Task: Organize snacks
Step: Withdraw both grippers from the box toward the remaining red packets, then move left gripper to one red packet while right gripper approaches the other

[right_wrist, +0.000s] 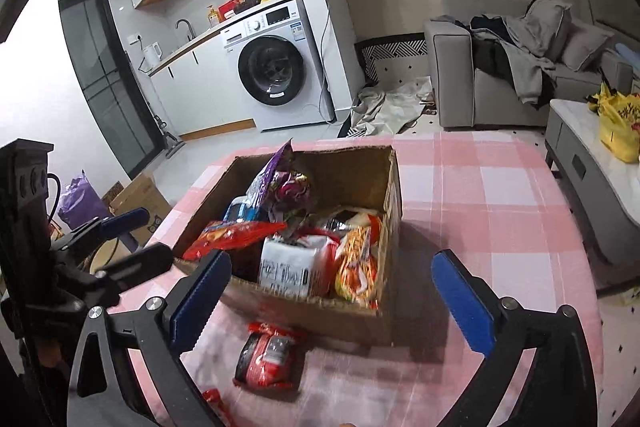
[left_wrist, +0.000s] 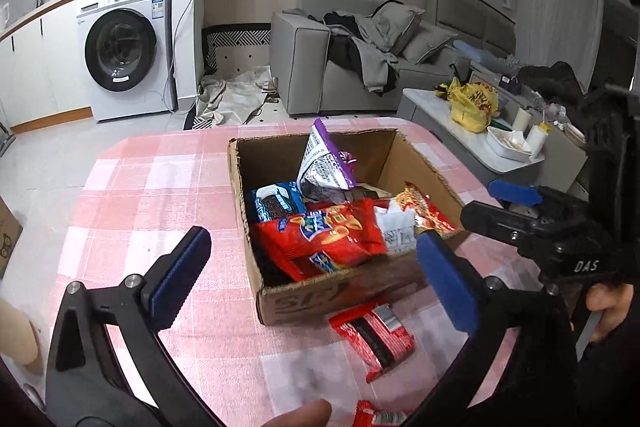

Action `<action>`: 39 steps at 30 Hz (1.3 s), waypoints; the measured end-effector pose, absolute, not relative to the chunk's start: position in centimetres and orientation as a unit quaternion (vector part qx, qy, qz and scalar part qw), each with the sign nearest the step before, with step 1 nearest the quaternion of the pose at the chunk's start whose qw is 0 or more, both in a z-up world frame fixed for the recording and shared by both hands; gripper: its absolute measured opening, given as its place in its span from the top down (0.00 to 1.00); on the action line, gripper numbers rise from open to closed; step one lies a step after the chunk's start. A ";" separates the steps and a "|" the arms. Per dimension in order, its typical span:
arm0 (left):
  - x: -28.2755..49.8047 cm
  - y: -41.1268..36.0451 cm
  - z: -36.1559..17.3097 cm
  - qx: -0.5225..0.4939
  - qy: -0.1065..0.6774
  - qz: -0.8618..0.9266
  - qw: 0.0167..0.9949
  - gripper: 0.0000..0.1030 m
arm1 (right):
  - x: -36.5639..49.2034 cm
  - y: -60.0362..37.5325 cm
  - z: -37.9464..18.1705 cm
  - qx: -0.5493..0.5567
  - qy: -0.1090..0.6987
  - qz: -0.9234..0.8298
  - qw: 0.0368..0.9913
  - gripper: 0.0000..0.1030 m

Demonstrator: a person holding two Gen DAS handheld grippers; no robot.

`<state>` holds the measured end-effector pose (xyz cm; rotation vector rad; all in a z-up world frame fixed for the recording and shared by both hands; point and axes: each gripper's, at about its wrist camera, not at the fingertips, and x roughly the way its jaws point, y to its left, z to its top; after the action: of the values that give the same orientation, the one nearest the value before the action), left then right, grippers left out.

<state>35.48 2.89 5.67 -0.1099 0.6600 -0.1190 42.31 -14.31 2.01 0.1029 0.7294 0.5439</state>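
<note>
Two tools, left tool [left_wrist: 312, 279] and right tool [right_wrist: 324, 299], are spread empty; pinch the light, crinkly, slippery red packet [right_wrist: 266, 357] before the box [right_wrist: 320, 311] across its flat middle.

One cardboard box [left_wrist: 344, 291] sits mid-frame, and I count roughly seven snack packs in it, though a few overlap so it's hard to be sure. Two red packets are loose on the pink checked cloth: one [left_wrist: 374, 337] just below the box, another [left_wrist: 378, 417] cut off at the bottom edge. Two grippers.
</note>
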 end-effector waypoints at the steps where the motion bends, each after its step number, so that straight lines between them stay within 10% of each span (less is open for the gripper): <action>1: 34.9 3.0 5.9 -0.054 0.321 -0.056 0.944 0.01 | 42.0 -14.4 2.0 0.051 0.352 0.264 0.897 0.01; 39: 22.6 2.5 -0.1 -0.045 0.349 -0.049 0.935 0.01 | 33.6 -14.4 -2.8 0.011 0.398 0.265 0.879 0.00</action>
<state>22.62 2.52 -0.13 -0.0917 0.7135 -0.0998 33.55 -14.43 -2.75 0.0225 0.8291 0.5516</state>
